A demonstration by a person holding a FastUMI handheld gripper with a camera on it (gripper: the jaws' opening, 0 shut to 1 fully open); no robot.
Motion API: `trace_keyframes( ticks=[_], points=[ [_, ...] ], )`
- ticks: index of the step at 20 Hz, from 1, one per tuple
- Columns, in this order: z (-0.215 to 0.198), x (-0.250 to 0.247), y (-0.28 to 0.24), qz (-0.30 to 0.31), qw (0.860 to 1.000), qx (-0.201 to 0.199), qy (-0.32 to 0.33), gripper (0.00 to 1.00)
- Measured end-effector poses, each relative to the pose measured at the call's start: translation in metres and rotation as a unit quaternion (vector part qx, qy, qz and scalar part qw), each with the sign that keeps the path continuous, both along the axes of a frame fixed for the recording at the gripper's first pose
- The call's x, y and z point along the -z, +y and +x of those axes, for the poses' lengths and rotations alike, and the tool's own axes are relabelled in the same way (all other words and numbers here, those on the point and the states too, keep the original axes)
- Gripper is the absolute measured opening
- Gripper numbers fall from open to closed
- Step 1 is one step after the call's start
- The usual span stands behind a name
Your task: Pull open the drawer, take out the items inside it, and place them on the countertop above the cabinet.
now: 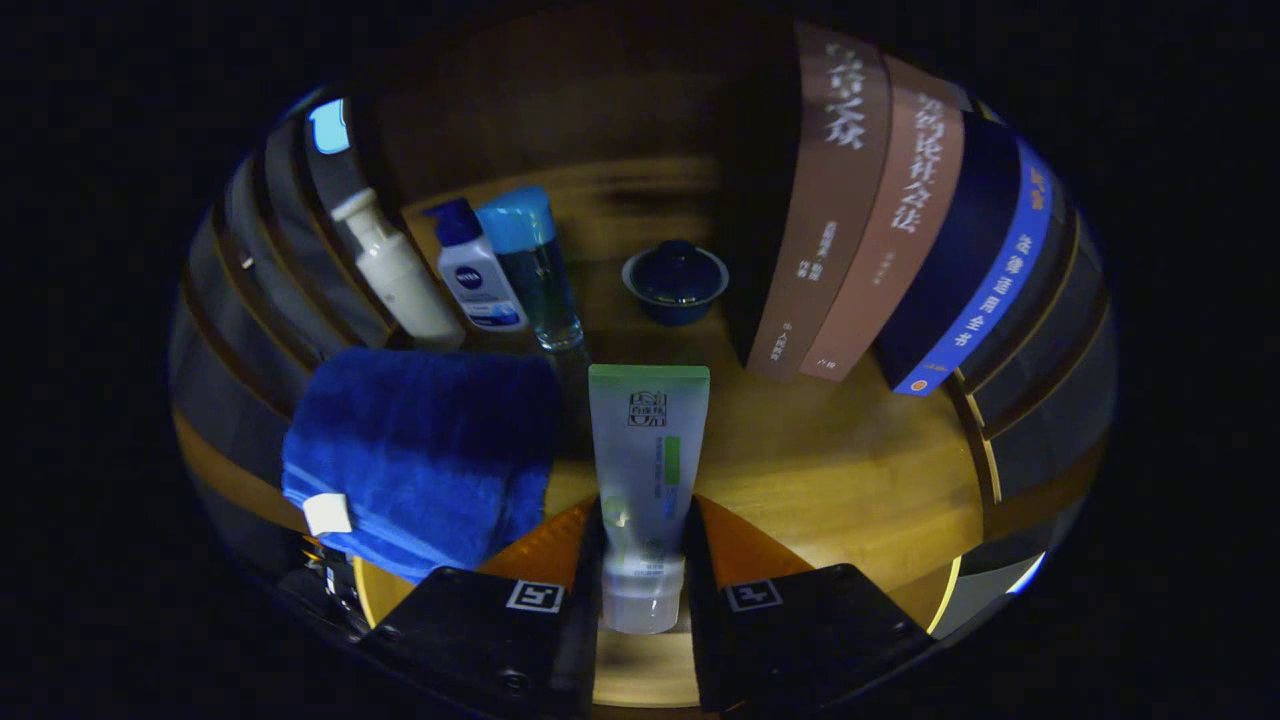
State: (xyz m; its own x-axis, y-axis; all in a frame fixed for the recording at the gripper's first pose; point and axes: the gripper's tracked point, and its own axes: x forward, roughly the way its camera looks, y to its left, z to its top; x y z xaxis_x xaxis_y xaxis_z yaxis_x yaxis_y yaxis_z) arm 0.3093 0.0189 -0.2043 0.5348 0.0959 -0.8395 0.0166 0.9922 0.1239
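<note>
Left of the pale green-topped plastic tube point(648, 470), a folded blue terry towel point(425, 455) with a small white tag lies on the wooden surface point(850, 480), its edge just beside the tube. Beyond the towel stand a white pump bottle point(397, 270), a white bottle with a dark blue cap point(475, 270) and a clear blue-capped bottle point(535, 265), all close together. The gripper point(645, 560) is narrowed onto the tube, both black fingers pressing its lower part near the clear cap (the tube points straight ahead between them). Beyond the tube sits a small dark blue lidded bowl point(675, 280). Right of the tube, well apart, three upright books point(890, 230) stand side by side: brown, pinkish-brown, and navy with a blue stripe.
</note>
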Motion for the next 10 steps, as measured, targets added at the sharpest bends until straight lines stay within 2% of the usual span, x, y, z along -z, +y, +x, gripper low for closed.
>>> trace_keyframes(
  ticks=[3, 5, 7, 10],
  points=[
    [0.004, 0.003, -0.001, -0.005, 1.0, 0.009, 0.002, 0.44],
    [0.004, 0.007, -0.003, 0.0, 1.0, 0.013, 0.006, 0.47],
    [0.005, 0.003, -0.004, 0.004, 1.0, 0.019, -0.001, 0.58],
    [-0.001, -0.01, -0.007, 0.005, 1.0, 0.018, -0.01, 0.85]
  ],
)
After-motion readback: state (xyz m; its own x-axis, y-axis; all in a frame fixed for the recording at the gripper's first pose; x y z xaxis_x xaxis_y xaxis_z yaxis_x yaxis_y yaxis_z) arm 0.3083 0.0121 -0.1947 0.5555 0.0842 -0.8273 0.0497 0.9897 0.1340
